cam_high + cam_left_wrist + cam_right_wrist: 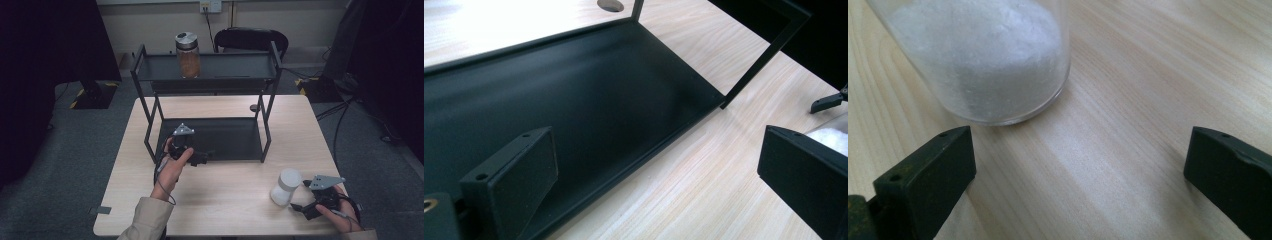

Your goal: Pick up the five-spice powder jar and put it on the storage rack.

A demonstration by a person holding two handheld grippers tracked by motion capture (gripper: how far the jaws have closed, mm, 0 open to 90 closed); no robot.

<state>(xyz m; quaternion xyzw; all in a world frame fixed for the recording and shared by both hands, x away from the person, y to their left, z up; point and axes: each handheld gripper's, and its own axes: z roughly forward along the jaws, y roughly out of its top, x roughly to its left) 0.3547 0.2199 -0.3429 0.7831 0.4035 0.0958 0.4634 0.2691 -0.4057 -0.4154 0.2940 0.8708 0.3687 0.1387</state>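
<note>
A glass jar of white powder (286, 186) stands on the wooden table (225, 200) at the front right. My right gripper (301, 208) sits just behind it, open, with nothing between its fingers. In the right gripper view the white jar (983, 55) stands ahead and left of the open right gripper (1078, 170), not between the jaws. My left gripper (201, 159) hovers open at the front edge of the black rack's lower shelf (225, 137). In the left gripper view the left gripper (649, 175) spans that shelf's edge (574, 100). A jar of brown contents (188, 55) stands on the top shelf.
The black two-tier rack (272, 65) takes up the table's back half, with thin posts at its corners. A black chair (250, 37) stands behind it. The table edge runs close to my right hand. The white jar's side (831, 136) shows in the left gripper view.
</note>
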